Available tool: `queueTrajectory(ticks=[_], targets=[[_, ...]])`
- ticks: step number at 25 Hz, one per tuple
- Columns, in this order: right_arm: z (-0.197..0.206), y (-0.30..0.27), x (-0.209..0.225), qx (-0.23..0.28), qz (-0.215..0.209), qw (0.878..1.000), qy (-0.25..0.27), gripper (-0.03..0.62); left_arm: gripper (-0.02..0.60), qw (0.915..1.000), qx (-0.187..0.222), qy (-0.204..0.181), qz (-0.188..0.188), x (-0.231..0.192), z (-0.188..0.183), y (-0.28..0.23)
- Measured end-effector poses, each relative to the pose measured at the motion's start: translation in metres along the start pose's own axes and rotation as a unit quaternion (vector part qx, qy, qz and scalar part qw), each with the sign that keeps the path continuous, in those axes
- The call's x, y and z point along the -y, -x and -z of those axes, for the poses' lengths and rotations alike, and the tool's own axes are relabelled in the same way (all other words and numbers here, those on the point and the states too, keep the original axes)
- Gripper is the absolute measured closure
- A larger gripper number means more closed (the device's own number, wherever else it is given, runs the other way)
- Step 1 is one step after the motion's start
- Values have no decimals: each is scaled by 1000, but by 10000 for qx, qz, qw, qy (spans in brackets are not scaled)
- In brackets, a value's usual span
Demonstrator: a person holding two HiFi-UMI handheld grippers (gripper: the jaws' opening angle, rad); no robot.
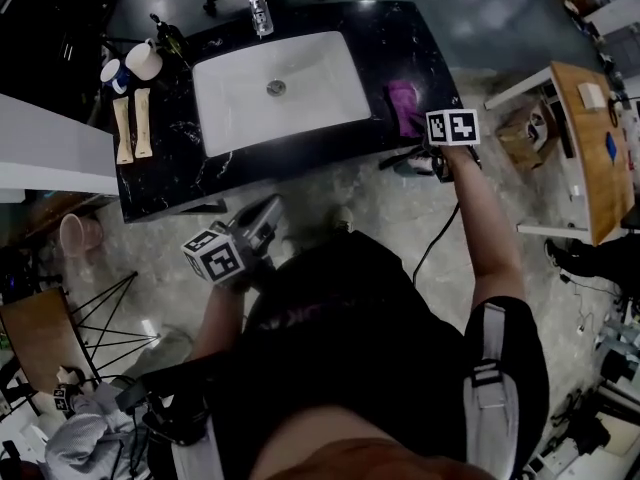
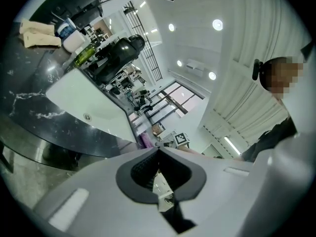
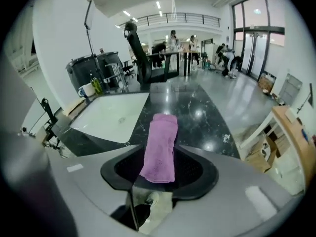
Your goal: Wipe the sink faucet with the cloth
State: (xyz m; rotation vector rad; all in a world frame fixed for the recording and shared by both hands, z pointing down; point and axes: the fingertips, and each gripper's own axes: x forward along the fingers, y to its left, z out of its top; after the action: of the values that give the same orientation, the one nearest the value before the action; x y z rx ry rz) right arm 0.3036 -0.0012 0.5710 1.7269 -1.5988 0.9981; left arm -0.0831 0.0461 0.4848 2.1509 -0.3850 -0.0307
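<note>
On the marble counter, a cloth lies beside the sink.

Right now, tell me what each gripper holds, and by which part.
Nothing is held. The left gripper is shut and empty. The right gripper stands open around the near end of the folded purple cloth lying on the black countertop.

Left tool closed, right tool wide

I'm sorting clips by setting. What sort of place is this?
Probably an open office or lab hall, not a real bathroom: the white sink in its black marble counter stands free on a polished floor, with an office chair behind it and tall windows beyond.
</note>
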Motion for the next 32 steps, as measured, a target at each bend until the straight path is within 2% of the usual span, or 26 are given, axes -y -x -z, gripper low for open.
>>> queueTrajectory(ticks=[1, 2, 3, 5, 7, 9, 11, 13, 16, 18, 21, 24, 32], targets=[[-7, 18, -1, 337, 92, 9994, 41, 394, 581, 10000, 20, -3, -7, 0, -1, 3], [-16, 37, -5, 734, 95, 9972, 48, 448, 581, 10000, 42, -13, -17, -1, -2, 6], [-24, 56, -16, 1154, -67, 9933, 8, 561, 581, 10000, 60, -34, -31, -1, -2, 9], [-31, 92, -58, 1867, -886, 9783, -163, 583, 581, 9999, 65, -83, -52, 0, 0, 15], [-25, 119, -116, 2293, -1836, 9551, -396, 583, 581, 9999, 33, -99, -46, -1, 4, 19], [-9, 133, -175, 2473, -2634, 9289, -813, 583, 581, 9999, 11, -97, -34, -2, 7, 22], [13, 137, -233, 2432, -3333, 9022, -1255, 583, 581, 9999, 0, -161, -61, 0, 7, 24], [41, 134, -283, 2105, -3853, 8893, -1279, 583, 581, 9994, -46, -314, -119, 5, 8, 26], [70, 128, -330, 1462, -4232, 8917, -668, 583, 581, 9982, -142, -548, -215, 11, 10, 32], [67, 130, -337, 1462, -4203, 8946, -406, 583, 581, 9977, -205, -611, -213, 12, 12, 33], [64, 133, -337, 1585, -4143, 8951, -459, 583, 581, 9976, -247, -617, -167, 14, 16, 35], [69, 130, -339, 1464, -4200, 8944, -468, 583, 581, 9979, -152, -604, -203, 11, 14, 40], [74, 128, -361, 1302, -4294, 8937, -15, 583, 581, 9984, -127, -517, -184, 8, 20, 45]])
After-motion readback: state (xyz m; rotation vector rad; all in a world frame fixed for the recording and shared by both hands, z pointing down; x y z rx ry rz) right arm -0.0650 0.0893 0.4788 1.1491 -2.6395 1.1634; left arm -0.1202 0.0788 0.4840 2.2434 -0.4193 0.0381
